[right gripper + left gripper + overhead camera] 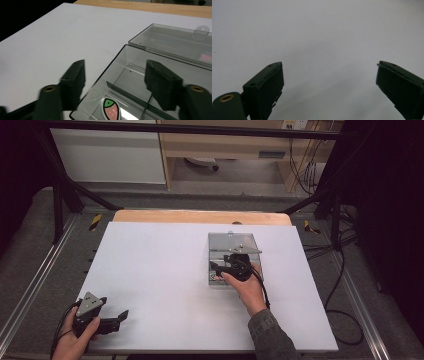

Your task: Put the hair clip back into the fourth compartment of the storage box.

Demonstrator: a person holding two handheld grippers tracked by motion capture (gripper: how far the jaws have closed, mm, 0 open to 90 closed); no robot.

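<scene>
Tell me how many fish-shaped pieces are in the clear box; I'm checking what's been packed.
1. A pink-and-green fish-shaped piece lies in a near compartment of the open clear box, below the open right gripper. The gripper and its hand cover part of the box, so more may be hidden.

High view looks down on the table; left gripper view skims it; right gripper view nears the box.
</scene>
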